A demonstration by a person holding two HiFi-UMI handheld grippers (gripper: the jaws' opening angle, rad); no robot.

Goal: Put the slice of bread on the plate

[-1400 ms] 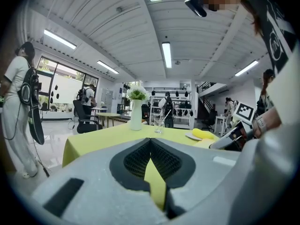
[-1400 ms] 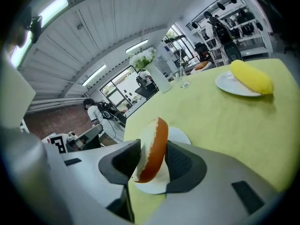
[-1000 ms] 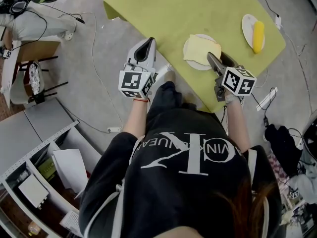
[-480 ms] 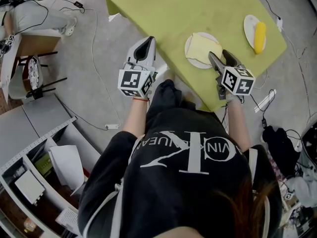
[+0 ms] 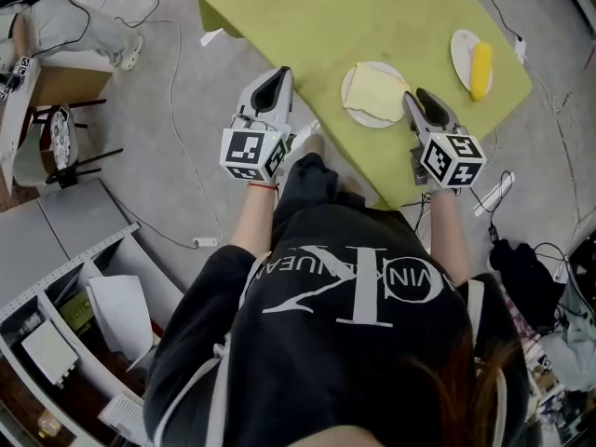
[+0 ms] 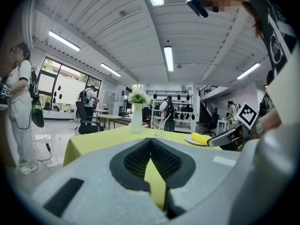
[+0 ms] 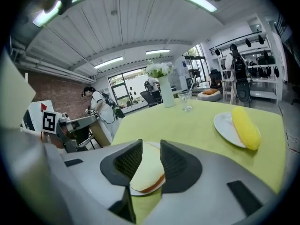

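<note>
Facing the yellow-green table (image 5: 307, 17), I am holding a claw in each hand. Left gripper (image 5: 277, 75): hanging off the table's near-left edge, over the floor, jaws lying clenched together with tips meeting and gripping nothing. Right gripper (image 5: 416, 97): hovering over the table's near edge, just beside the white plate (image 5: 351, 110). Its jaws are closing, released, with the pads pressing on nothing. Slice of bread (image 5: 375, 93): lying flat on that plate, showing through the gap between my right jaws but beyond them. Second plate (image 5: 458, 49): sitting farther right, carrying a yellow item (image 5: 480, 69). White vase (image 7: 166, 92) of flowers and clear glass (image 7: 186, 100): standing at the far end.
</note>
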